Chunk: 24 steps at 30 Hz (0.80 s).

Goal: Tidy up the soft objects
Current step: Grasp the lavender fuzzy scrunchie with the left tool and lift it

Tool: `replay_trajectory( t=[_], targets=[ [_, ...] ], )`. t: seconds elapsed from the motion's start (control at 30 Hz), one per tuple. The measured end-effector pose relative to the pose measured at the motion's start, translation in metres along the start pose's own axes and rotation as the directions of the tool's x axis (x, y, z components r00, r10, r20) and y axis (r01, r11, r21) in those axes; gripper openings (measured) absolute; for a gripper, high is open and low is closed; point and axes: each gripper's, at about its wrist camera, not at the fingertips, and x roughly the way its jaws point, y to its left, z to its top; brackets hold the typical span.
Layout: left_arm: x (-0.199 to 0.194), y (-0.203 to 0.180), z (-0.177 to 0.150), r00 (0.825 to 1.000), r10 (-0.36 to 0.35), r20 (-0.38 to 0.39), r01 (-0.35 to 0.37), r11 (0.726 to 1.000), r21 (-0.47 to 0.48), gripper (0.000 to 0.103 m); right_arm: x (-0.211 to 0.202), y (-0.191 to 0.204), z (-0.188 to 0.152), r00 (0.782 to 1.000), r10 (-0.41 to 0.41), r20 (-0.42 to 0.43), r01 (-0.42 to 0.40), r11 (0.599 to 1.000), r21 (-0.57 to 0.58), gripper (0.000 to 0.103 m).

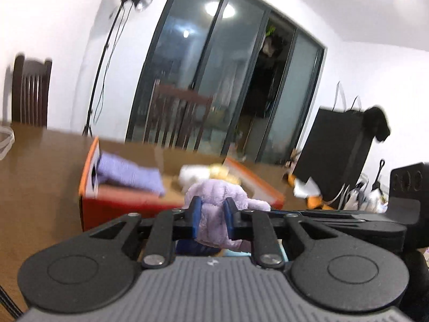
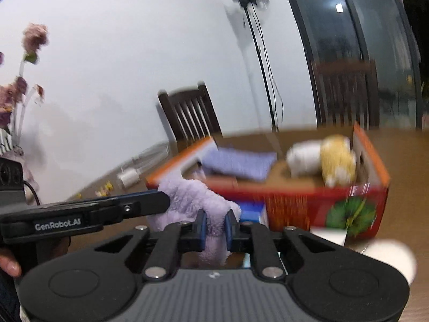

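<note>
We hold a lilac plush cloth (image 1: 214, 209) between both tools, just near of the red cardboard box (image 1: 112, 206) on the brown table (image 1: 40, 177).

Going left to right in the left wrist view: at the box's left end lies a folded purple towel (image 1: 128, 174). Right of it, at the far right of the box, sit a white plush (image 1: 191, 175) and a yellow plush (image 1: 222, 173), touching each other. The left tongs (image 1: 211, 217) are clamped on the lilac cloth, blue pads pressing into the pile on both sides. In the right wrist view the right tongs (image 2: 215, 226) are clamped on another fold of the same cloth (image 2: 193, 196), and the left tool's arm reaches in from the left to meet it.

We judge that the step in hand is carrying this cloth into the box. To do it well, we should keep both grips firm and level so the cloth does not sag or twist. We should lift it clear of the box's near wall and aim for the bare cardboard floor (image 2: 281, 173) between the towel and the two plush toys. We lower until the cloth rests there, then release both ends together. Both views are blurred, so we should slow down before letting go.
</note>
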Motion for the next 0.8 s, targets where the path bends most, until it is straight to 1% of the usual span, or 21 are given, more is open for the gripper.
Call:
replay_trajectory(
  t=[0.07,0.1,0.17,0.23,0.3,0.37,0.43,0.5,0.57,0.6,0.63,0.67,0.73,0.8],
  targets=[
    [-0.021,-0.016,0.009,1.000,-0.021,0.009,0.021,1.000,0.002,0.019,-0.027,0.011,0.009,0.999,0.025,0.022,-0.025,1.000,-0.018,0.013],
    [-0.031,-0.022,0.010,0.999,-0.036,0.001,0.036,0.999,-0.009,0.019,-0.040,0.014,0.010,0.999,0.043,0.022,-0.043,0.999,-0.008,0.013],
    [-0.049,-0.030,0.003,0.996,-0.067,-0.050,0.064,0.996,-0.063,0.019,-0.067,0.016,0.005,0.997,0.083,-0.006,-0.083,0.996,0.030,0.013],
    [-0.063,-0.033,-0.017,0.987,-0.094,-0.127,0.074,0.985,-0.155,0.019,-0.088,0.019,-0.011,0.992,0.115,-0.057,-0.110,0.991,0.079,0.013],
    [-0.076,-0.036,-0.042,0.975,-0.113,-0.191,0.066,0.969,-0.238,0.019,-0.106,0.022,-0.034,0.983,0.140,-0.116,-0.122,0.982,0.147,0.013],
    [-0.092,-0.039,-0.068,0.962,-0.115,-0.247,0.035,0.952,-0.304,0.019,-0.119,0.025,-0.061,0.973,0.160,-0.168,-0.124,0.971,0.207,0.013],
    [-0.098,-0.037,-0.088,0.953,-0.108,-0.282,0.002,0.937,-0.350,0.019,-0.125,0.026,-0.080,0.963,0.175,-0.207,-0.119,0.959,0.258,0.013],
    [-0.103,-0.034,-0.101,0.949,-0.085,-0.303,-0.033,0.931,-0.363,0.019,-0.127,0.031,-0.093,0.960,0.152,-0.234,-0.091,0.963,0.254,0.015],
    [-0.102,-0.036,-0.107,0.949,-0.048,-0.313,-0.064,0.939,-0.339,0.021,-0.128,0.035,-0.099,0.969,0.081,-0.234,-0.027,0.974,0.224,0.021],
    [-0.101,-0.038,-0.109,0.947,-0.042,-0.318,-0.065,0.946,-0.319,0.028,-0.127,0.037,-0.100,0.972,0.055,-0.229,-0.006,0.978,0.210,0.022],
    [-0.106,-0.039,-0.109,0.947,-0.040,-0.319,-0.063,0.949,-0.308,0.035,-0.127,0.038,-0.101,0.974,0.039,-0.223,0.007,0.979,0.204,0.027],
    [-0.107,-0.039,-0.110,0.948,-0.036,-0.317,-0.064,0.951,-0.301,0.044,-0.128,0.039,-0.101,0.976,0.038,-0.215,0.007,0.979,0.204,0.033],
    [-0.111,-0.039,-0.110,0.952,-0.039,-0.304,-0.055,0.953,-0.297,0.046,-0.126,0.043,-0.104,0.977,0.047,-0.207,-0.002,0.977,0.212,0.039],
    [-0.108,-0.040,-0.110,0.951,-0.032,-0.307,-0.061,0.955,-0.289,0.048,-0.125,0.045,-0.108,0.978,0.027,-0.206,0.017,0.977,0.212,0.040]
  ],
)
